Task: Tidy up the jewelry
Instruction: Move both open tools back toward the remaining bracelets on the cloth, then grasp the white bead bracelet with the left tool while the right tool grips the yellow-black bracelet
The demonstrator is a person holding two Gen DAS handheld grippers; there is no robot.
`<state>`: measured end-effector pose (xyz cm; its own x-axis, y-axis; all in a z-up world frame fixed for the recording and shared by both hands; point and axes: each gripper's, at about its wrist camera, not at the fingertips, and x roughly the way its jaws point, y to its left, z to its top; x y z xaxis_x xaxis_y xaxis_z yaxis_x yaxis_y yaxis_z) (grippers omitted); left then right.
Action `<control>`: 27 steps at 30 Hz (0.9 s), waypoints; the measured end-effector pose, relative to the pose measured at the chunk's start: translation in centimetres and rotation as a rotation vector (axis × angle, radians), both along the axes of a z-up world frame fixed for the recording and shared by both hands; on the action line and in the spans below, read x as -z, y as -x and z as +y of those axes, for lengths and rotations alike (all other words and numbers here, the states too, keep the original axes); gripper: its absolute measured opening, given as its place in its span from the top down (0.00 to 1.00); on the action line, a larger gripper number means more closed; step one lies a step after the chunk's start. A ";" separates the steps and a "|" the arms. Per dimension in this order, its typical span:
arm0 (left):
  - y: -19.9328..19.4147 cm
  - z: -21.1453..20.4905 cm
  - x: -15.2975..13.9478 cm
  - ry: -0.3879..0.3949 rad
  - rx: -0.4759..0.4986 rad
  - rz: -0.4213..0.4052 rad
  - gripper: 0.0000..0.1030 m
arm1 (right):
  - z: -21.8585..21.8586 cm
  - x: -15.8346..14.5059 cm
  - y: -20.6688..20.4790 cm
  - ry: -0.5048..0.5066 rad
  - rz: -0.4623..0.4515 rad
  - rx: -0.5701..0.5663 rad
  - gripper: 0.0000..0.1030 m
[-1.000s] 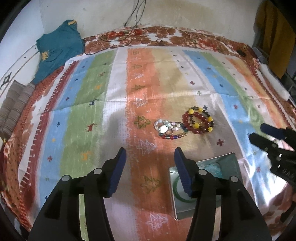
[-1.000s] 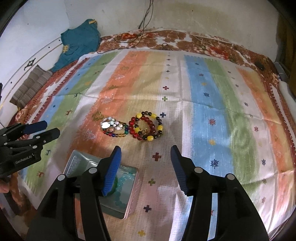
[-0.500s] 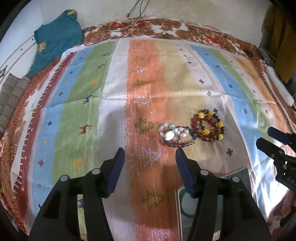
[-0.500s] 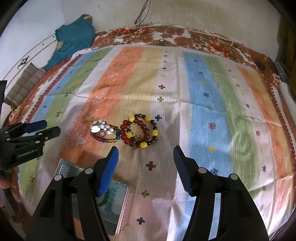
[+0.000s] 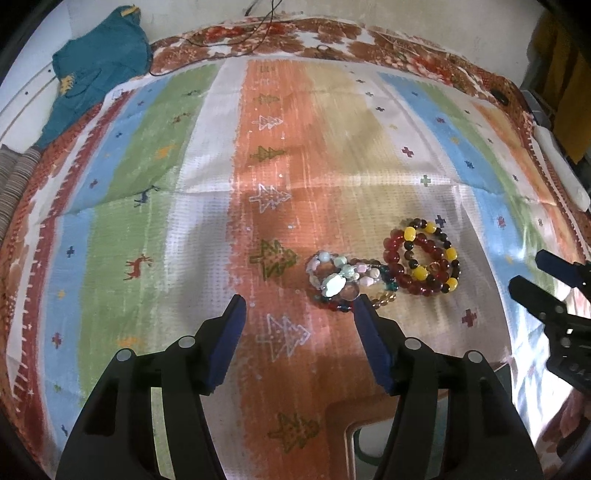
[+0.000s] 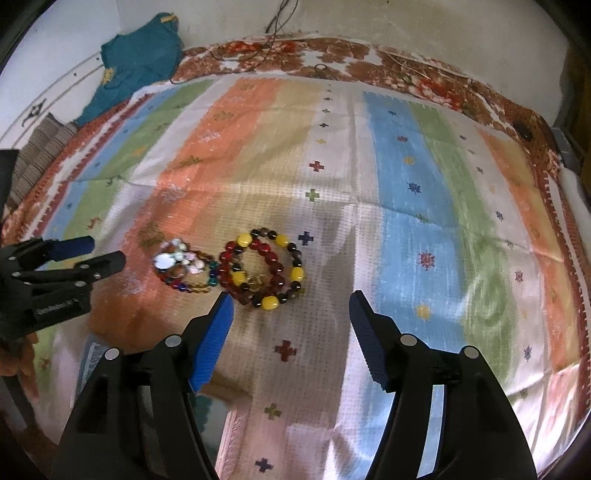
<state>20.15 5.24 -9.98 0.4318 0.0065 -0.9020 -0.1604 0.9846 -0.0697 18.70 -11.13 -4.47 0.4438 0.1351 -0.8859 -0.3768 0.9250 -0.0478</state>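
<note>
A stack of red, yellow and dark bead bracelets [image 5: 421,262] [image 6: 264,273] lies on the striped mat. Touching its left side is a pile of pale and multicoloured bead bracelets [image 5: 343,280] [image 6: 183,267]. My left gripper [image 5: 299,301] hovers just left of the pale pile, its right fingertip at the pile's near edge. Its jaws are opening with nothing between them. My right gripper [image 6: 291,297] hangs just in front of the red and yellow stack, jaws also opening and empty. Each gripper shows in the other's view [image 5: 526,267] [image 6: 107,249]. A metal box [image 5: 354,443] [image 6: 207,413] sits near the bottom, mostly hidden by fingers.
The striped mat [image 5: 147,184] covers a floral bedspread. A teal cloth [image 5: 96,66] lies at the back left with cables [image 5: 266,22] beside it. A striped cushion [image 5: 14,177] is at the left edge, a white object [image 5: 561,170] at the right edge.
Both grippers have moved forward and down toward the bracelets, which now sit closer to the fingertips. The metal box has slid toward the bottom of both views. Both jaws stand slightly wider.
</note>
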 end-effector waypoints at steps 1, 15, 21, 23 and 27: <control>-0.2 0.0 0.0 -0.002 -0.001 0.000 0.41 | 0.0 0.2 -0.2 -0.003 0.007 0.002 0.37; -2.5 0.1 1.9 0.039 -0.002 0.039 0.38 | 0.2 2.0 -2.3 0.001 0.055 0.020 0.37; -3.5 0.3 3.2 0.051 -0.014 0.064 0.38 | 0.3 3.0 -3.3 0.007 0.069 0.028 0.37; -3.7 0.4 3.6 0.050 -0.009 0.073 0.38 | 0.3 3.6 -3.6 0.022 0.074 0.031 0.37; -4.0 0.6 4.1 0.056 -0.011 0.083 0.38 | 0.3 4.5 -4.1 0.035 0.083 0.036 0.37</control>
<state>24.20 5.83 -14.10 0.3553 -0.0411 -0.9339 -0.1786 0.9776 -0.1110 22.81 -10.83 -8.98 0.3723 0.0884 -0.9239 -0.3475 0.9363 -0.0504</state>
